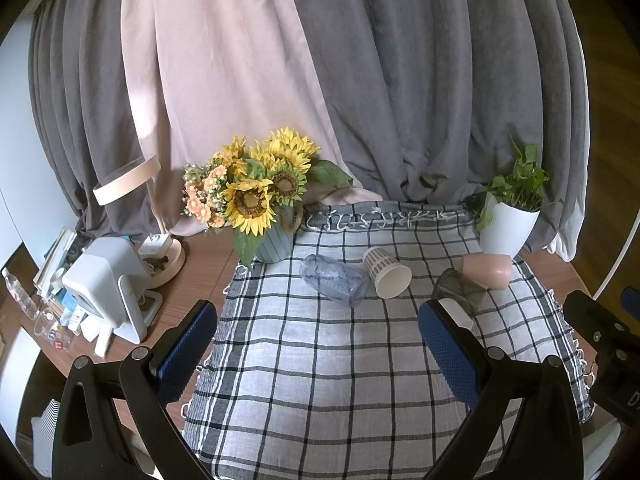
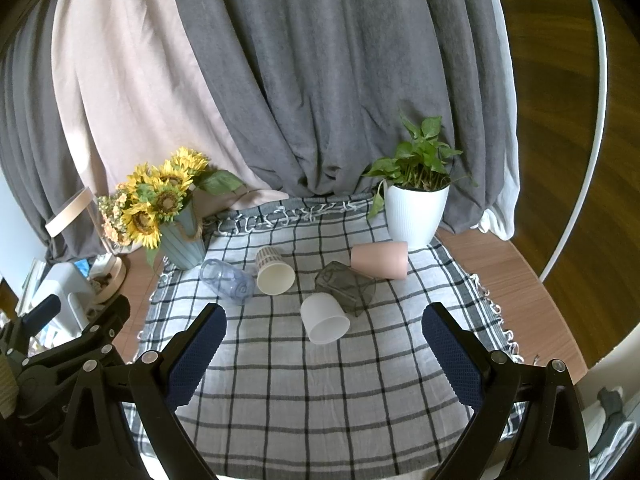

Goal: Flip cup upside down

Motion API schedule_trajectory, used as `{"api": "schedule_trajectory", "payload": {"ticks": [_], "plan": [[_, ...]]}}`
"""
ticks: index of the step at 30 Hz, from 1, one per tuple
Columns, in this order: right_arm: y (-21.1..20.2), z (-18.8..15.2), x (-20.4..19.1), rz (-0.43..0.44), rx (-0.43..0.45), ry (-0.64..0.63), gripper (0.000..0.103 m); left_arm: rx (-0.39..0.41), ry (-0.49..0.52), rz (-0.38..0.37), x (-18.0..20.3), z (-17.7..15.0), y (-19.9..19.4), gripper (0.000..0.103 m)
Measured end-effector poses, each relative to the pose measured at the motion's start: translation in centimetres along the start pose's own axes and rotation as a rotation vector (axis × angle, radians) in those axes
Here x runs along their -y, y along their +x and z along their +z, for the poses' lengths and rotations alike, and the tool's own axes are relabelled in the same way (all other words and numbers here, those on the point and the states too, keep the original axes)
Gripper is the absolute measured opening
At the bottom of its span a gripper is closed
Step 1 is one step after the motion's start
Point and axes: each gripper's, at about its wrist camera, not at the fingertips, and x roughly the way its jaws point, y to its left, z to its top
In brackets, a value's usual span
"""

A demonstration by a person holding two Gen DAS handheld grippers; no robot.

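Left wrist view: the left claw [image 1: 318, 342] hangs above the checked cloth [image 1: 320, 380] with its pads wide apart and nothing between them. Beyond it lie a clear blue cup [image 1: 334, 280] and a paper cup [image 1: 386, 272], both on their sides, mouths toward the camera. A dark glass [image 1: 460, 288] and a pink cup [image 1: 488, 270] lie further right, partly behind the right pad. Sunflowers [image 1: 256, 188] stand at the cloth's far left corner.

Right wrist view: the right claw [image 2: 324, 346] is likewise spread and empty, aimed at a white cup [image 2: 324, 318] lying on its side just ahead, its base touching or just beside the dark glass [image 2: 346, 286]. A plant pot [image 2: 416, 216] stands at the back right.

No cup is gripped yet, so the approach seems to be in hand. The next move probably calls for closing on one cup's wall, lifting, rotating mouth-down, and clearing its neighbours.
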Motion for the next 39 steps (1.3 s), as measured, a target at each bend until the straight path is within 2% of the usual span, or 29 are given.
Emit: {"api": "schedule_trajectory", "payload": {"ticks": [18, 26, 32, 39], "plan": [[0.1, 0.1, -0.1, 0.002, 0.0, -0.006, 0.099, -0.009, -0.02, 0.027, -0.1, 0.0, 0.1, 0.103], [0.7, 0.2, -0.3, 0.002, -0.005, -0.013, 0.099, -0.03, -0.027, 0.038, -0.1, 0.6, 1.5, 0.103], [3.6, 0.6, -0.4, 0.02, -0.061, -0.01, 0.099, -0.138, -0.022, 0.053, -0.3, 0.3, 5.3, 0.103], [10.8, 1.8, -1.6, 0.111, -0.226, -0.038, 0.099, -0.305, -0.09, 0.103, -1.7, -1.2, 11.4, 0.103]]}}
